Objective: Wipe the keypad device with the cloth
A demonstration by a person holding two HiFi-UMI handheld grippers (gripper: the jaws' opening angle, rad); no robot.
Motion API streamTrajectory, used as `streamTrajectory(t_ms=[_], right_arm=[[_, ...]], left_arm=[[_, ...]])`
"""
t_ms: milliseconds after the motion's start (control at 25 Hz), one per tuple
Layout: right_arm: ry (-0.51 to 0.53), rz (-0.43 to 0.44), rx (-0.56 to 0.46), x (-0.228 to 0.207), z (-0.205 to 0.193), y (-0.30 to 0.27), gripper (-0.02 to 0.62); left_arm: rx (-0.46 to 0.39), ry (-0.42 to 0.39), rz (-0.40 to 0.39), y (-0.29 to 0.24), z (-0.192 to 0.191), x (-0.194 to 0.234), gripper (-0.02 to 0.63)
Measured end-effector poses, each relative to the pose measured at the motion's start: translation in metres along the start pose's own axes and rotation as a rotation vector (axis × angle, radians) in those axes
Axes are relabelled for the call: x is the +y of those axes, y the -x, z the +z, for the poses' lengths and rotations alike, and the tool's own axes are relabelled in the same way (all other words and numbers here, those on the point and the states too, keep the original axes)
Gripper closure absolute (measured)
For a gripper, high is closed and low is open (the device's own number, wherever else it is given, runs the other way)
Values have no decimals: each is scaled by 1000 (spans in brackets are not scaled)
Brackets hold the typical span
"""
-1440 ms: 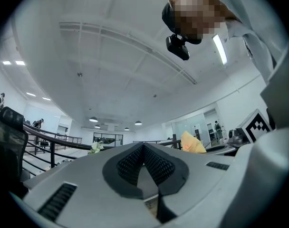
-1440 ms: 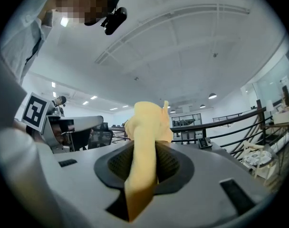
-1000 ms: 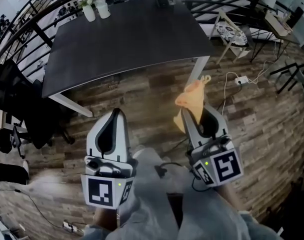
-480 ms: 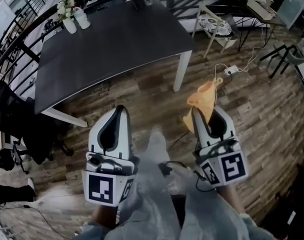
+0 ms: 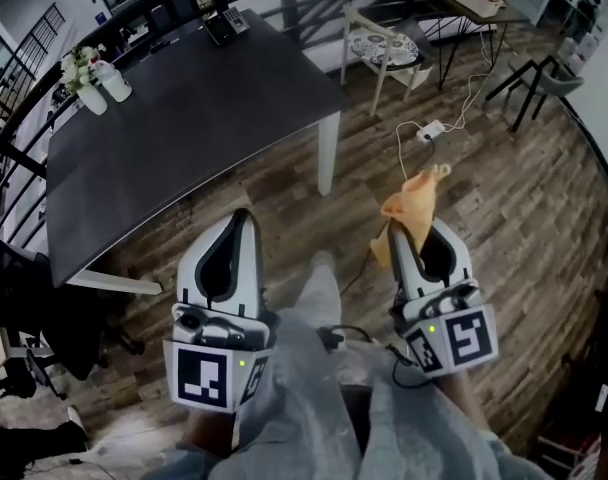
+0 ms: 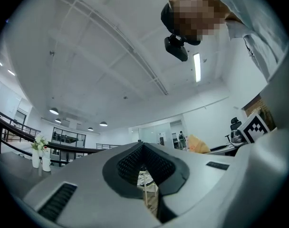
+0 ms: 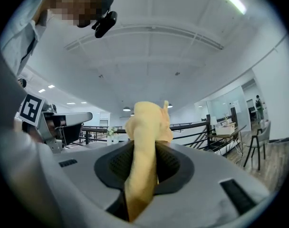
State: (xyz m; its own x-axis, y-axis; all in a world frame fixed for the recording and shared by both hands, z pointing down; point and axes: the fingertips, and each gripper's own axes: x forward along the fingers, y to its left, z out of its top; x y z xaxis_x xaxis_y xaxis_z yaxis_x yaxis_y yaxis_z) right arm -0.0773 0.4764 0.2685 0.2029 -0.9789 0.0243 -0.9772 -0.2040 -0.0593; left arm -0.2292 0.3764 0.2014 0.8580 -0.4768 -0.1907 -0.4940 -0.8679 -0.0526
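**Item: wipe of keypad device, approach stage**

- **Risk 1.** The keypad device (image 5: 221,25) sits at the far edge of the dark surface (image 5: 184,118), close to the railing. A firm wipe directed away from the person could likely push it toward that edge, as nothing braces it.
- **Risk 2.** The cloth (image 5: 412,200) is gripped by a narrow fold, with most of it bunched above the tips. Dragging it under pressure may pull it free.
- **Risk 3.** A white power strip (image 5: 429,130) and its cable lie on the wood floor between the person and the surface's near corner, a possible snag underfoot.
- **Right gripper** (image 5: 416,238). Fingers are pinching the orange-yellow cloth, which rises from between them and flops over.
- **Left gripper** (image 5: 241,218). Fingers are pressed together at the tips with nothing between them. Only floor and furniture show through the opening behind the tips.
- **Position of task thing.** The device is well apart from both sets of fingers, ahead across the surface's full depth. Both grippers are held over the floor, short of the surface.
- **Also present.** White vases with flowers (image 5: 92,73) at the surface's far left corner.
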Motion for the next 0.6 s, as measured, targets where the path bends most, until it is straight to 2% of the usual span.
streamTrajectory(t_ms=[240,600], right_arm=[[-8,-19,6,-31,4,-33,492],[13,-3,28,-73,10,-112,492]], left_arm=[[6,3,-18,-46,-13,7,600],[14,14,-39,-138,-26,30,600]])
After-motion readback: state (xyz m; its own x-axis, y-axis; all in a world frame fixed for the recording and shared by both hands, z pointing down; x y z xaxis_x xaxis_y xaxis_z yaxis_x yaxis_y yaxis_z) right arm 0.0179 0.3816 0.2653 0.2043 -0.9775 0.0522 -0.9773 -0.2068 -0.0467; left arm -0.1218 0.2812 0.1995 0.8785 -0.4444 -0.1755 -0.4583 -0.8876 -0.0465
